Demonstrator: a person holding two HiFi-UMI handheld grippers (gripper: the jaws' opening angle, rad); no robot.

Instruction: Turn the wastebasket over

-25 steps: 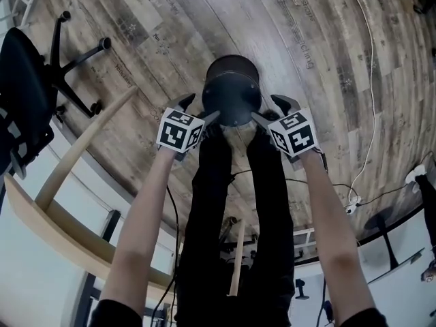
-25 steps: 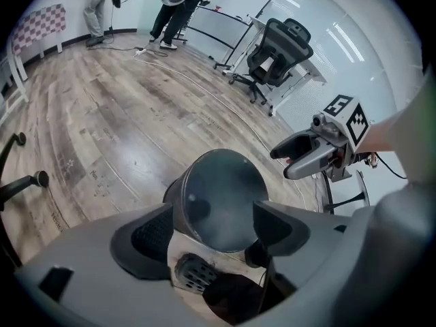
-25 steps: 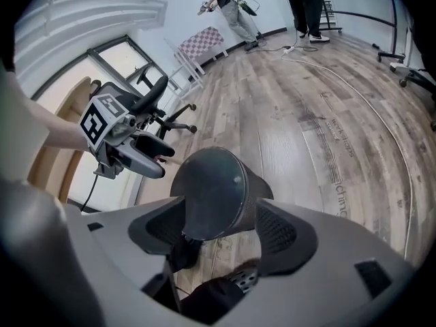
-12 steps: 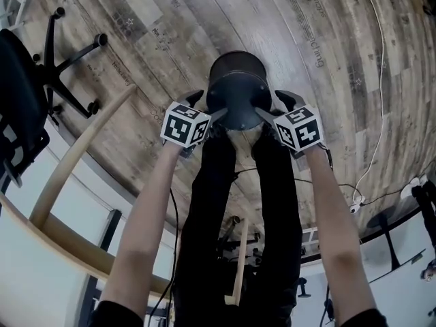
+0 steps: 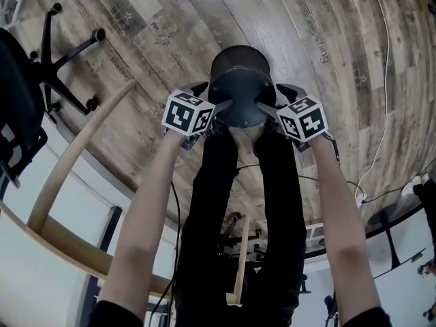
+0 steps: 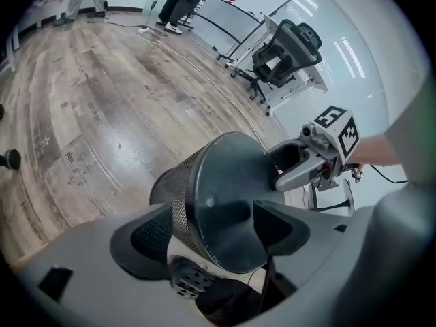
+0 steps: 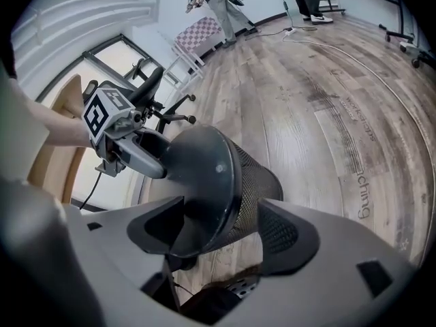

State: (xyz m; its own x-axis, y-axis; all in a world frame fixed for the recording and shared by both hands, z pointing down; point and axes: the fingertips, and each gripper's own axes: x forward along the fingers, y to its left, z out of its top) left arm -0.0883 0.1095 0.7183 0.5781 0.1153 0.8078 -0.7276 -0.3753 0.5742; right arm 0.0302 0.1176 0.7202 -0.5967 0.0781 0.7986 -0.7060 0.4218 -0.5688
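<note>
You hold the wastebasket (image 5: 237, 87) up over the floor (image 5: 327, 60), base toward you, left tool (image 6: 212, 216) and right tool (image 7: 219, 213) each pinched on its base rim; uneven turning could slip it loose.

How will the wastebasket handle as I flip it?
Probably light: the wastebasket has a mesh wall and is held up by its base edge alone. The mesh wall may flex slightly under the jaws. The smooth base could slip between the left gripper and right gripper; turn slowly.
</note>
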